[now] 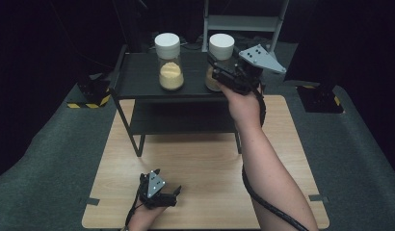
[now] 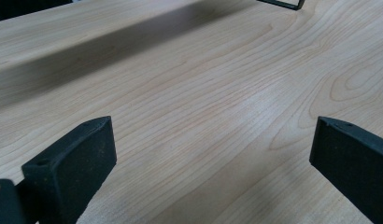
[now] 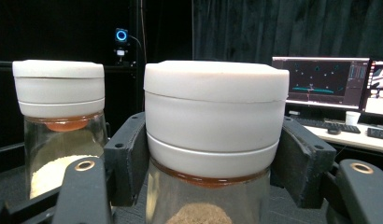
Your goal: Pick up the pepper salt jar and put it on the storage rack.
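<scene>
Left gripper [image 1: 159, 195] sits nearest me in the high view, low on the pale wood-grain worktop [image 1: 205, 163], fingers apart, nothing between them. Right gripper [image 1: 223, 72] reaches the black metal shelf [image 1: 138, 77], at the right jar [image 1: 219, 48]; left jar [image 1: 169, 60] stands beside it, glass with yellow powder. Left gripper view: matte black fingers [image 2: 82, 158] wide apart over bare wood. Right gripper view: I see textured fingers [image 3: 129, 158] clamped on the right jar's smooth white round lid [image 3: 215, 116].
</scene>
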